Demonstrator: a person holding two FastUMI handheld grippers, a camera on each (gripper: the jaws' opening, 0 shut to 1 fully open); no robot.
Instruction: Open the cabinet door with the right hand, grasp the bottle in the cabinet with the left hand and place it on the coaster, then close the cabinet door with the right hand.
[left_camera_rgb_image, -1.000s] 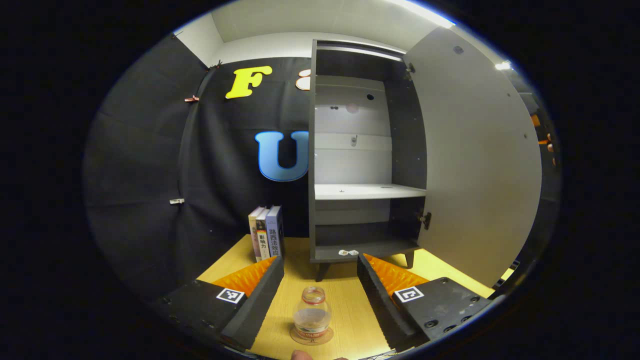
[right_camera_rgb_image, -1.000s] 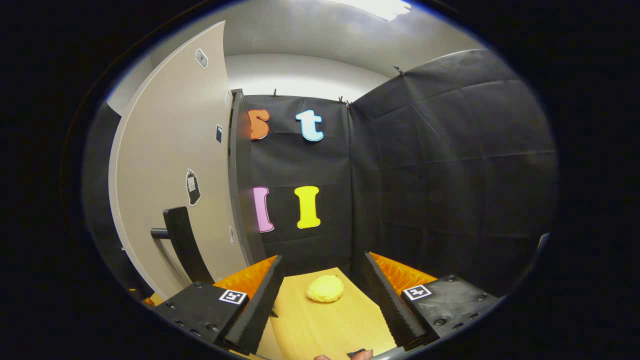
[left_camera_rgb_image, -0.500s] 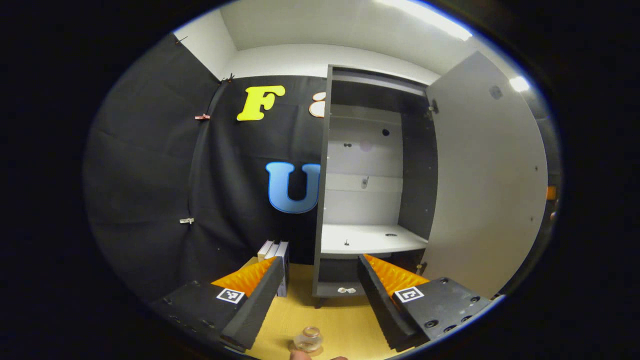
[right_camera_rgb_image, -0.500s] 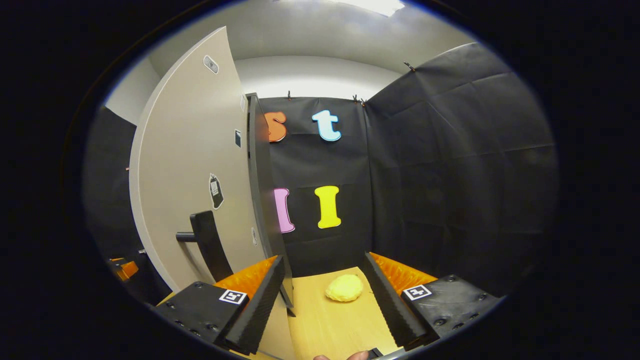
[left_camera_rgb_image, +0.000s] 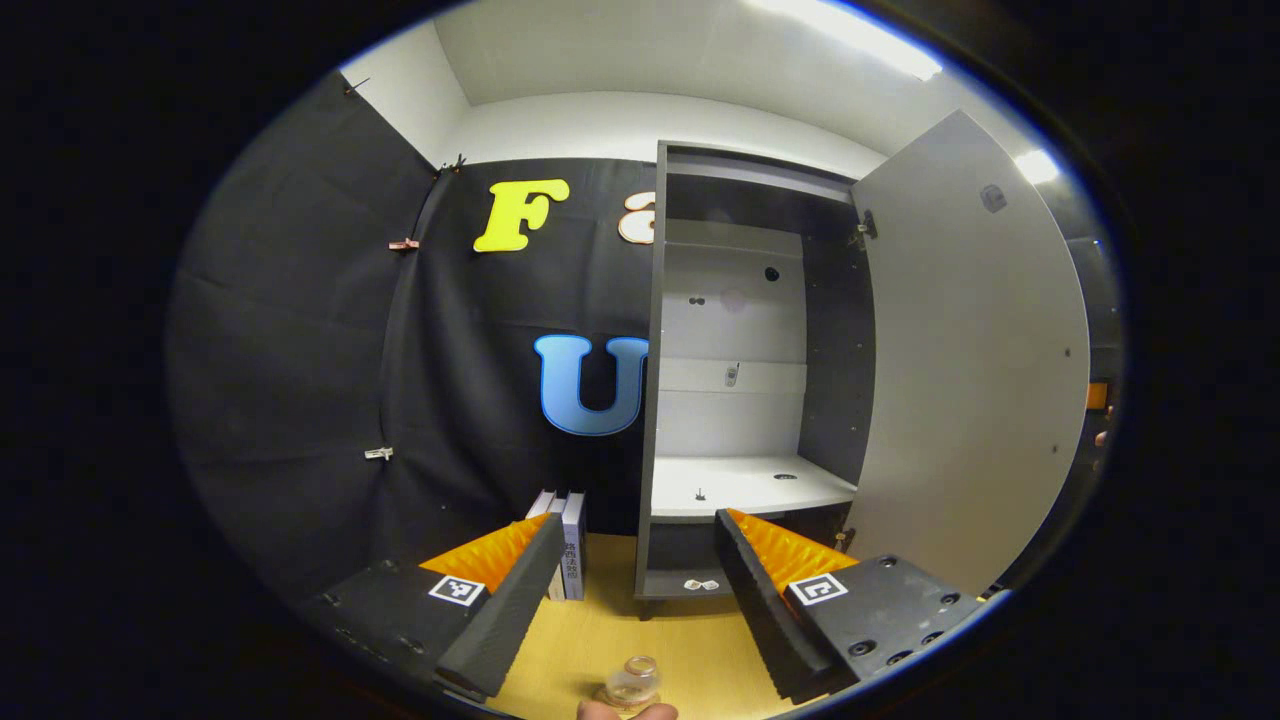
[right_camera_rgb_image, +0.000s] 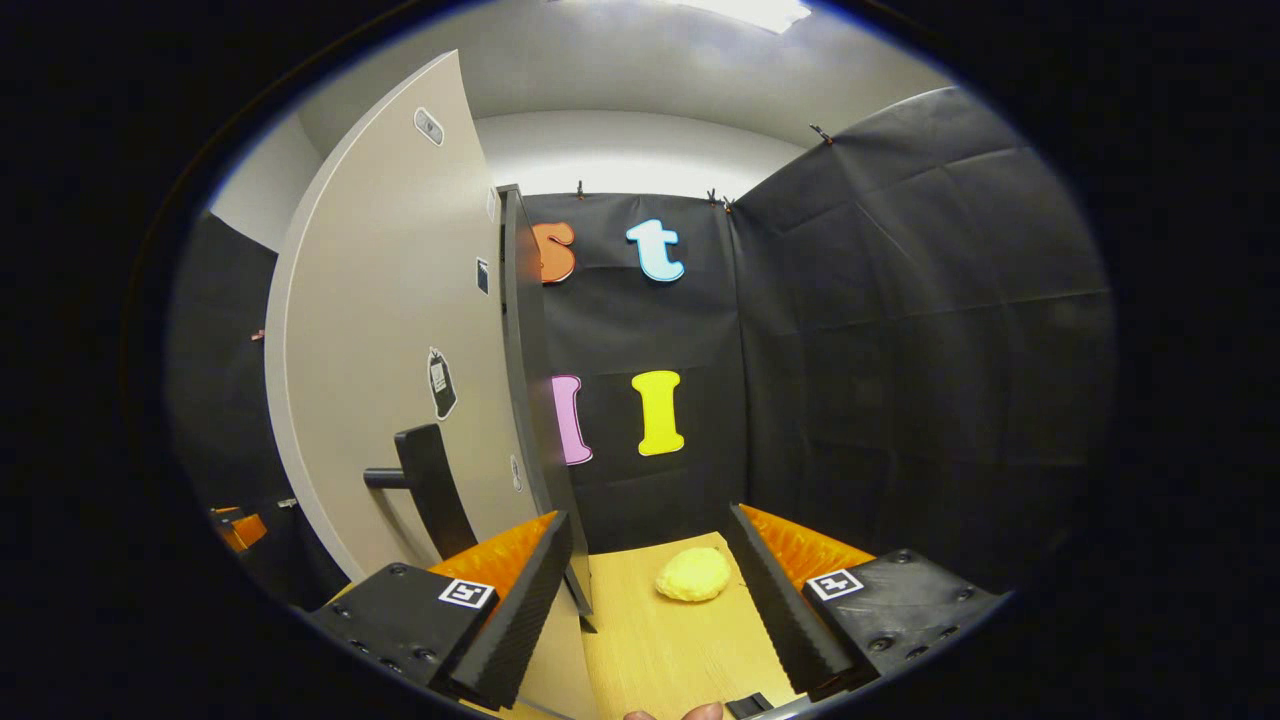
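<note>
My left hand-held gripper (left_camera_rgb_image: 632, 570) and right hand-held gripper (right_camera_rgb_image: 650, 572) gape wide, empty, books (left_camera_rgb_image: 567, 540) at eleven o'clock, open cabinet door (right_camera_rgb_image: 385, 340) at ten, yellow lump (right_camera_rgb_image: 693, 575) ahead.

bottle (left_camera_rgb_image: 633, 682) base cut off, coaster hidden

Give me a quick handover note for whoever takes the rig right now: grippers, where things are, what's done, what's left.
Left gripper: open, empty, above the table.
Right gripper: open, empty, beside the open cabinet door, not touching its handle.
Bottle: upright on the table in front of the cabinet; the coaster beneath is barely visible.
Done: door opened, bottle taken out and set down.
Left: close the door with the right gripper.
</note>
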